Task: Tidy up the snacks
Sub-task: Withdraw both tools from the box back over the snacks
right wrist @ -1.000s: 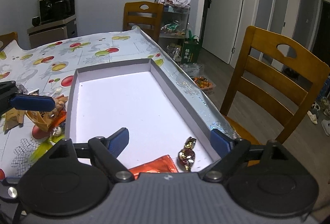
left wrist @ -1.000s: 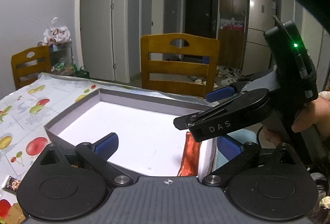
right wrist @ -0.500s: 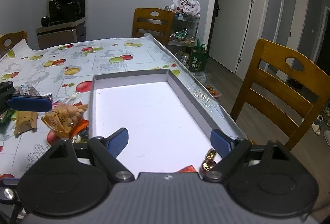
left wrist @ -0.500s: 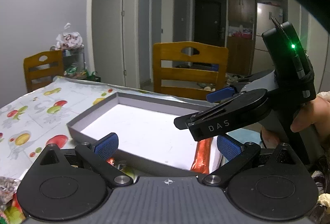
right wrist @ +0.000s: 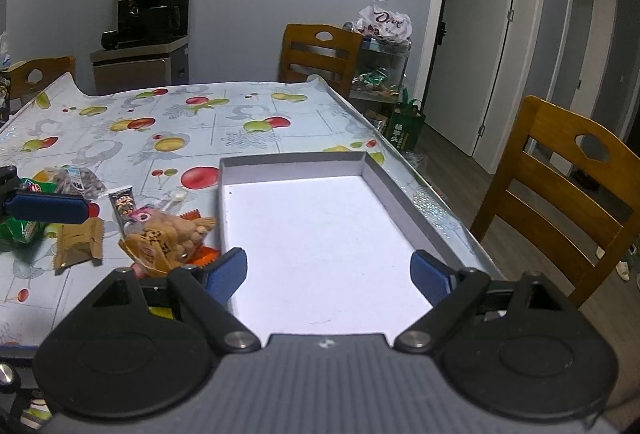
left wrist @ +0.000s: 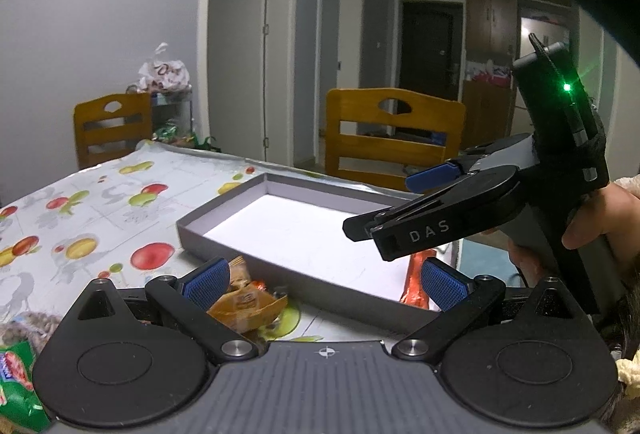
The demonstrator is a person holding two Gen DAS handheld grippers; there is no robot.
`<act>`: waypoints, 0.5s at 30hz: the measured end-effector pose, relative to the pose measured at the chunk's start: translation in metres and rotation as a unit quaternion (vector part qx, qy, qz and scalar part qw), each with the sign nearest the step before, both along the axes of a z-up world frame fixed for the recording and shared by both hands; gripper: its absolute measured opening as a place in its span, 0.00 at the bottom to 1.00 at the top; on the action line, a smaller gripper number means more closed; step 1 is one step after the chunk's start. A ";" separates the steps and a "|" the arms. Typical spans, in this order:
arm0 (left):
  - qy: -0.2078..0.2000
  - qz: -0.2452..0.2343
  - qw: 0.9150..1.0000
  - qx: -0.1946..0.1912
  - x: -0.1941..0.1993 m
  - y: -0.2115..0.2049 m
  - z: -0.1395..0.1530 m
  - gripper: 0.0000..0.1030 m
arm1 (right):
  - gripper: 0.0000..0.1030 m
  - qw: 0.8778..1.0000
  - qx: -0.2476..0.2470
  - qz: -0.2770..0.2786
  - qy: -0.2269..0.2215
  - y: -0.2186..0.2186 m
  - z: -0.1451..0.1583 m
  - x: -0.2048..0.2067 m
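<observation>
A shallow grey box (left wrist: pixel 224 212) with a white floor lies on the fruit-print tablecloth (right wrist: pixel 240 114). An orange-red wrapper (left wrist: pixel 416 286) lies in the box's near right corner. My left gripper (left wrist: pixel 326 282) is open beside the box's near wall, above an orange-brown snack packet (left wrist: pixel 244 308). My right gripper (right wrist: pixel 328 272) hangs over the box (right wrist: pixel 376 170), its jaws opening, only bare white floor between them. Left of the box lies a pile of snacks: a bag of peanuts (right wrist: pixel 168 238), a brown packet (right wrist: pixel 78 244), a dark stick packet (right wrist: pixel 124 206).
Wooden chairs (left wrist: pixel 394 138) (right wrist: pixel 560 186) stand along the table's right edge, another chair (right wrist: pixel 320 54) at the far end. A green packet (left wrist: pixel 16 386) lies by the left gripper. A hand (left wrist: pixel 600 218) holds the right gripper's handle.
Both grippers have drawn back from the box. The left one now sits over the snacks beside the box. The wrapper and candy have left the right wrist view, and the snack pile has appeared.
</observation>
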State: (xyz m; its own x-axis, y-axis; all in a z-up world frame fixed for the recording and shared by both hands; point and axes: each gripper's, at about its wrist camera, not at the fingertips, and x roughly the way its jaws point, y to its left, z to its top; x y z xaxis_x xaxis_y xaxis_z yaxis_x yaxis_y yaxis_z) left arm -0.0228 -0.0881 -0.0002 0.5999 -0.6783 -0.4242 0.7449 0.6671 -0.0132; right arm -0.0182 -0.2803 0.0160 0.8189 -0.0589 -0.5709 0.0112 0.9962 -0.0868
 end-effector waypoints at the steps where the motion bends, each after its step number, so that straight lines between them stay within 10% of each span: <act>1: 0.000 0.003 1.000 -0.001 -0.001 0.002 0.001 1.00 | 0.88 1.000 0.000 0.001 0.000 0.002 0.000 0.000; 15: -0.007 0.050 0.999 -0.013 -0.018 0.051 0.009 1.00 | 0.88 1.000 0.017 0.025 0.004 0.029 -0.001 0.003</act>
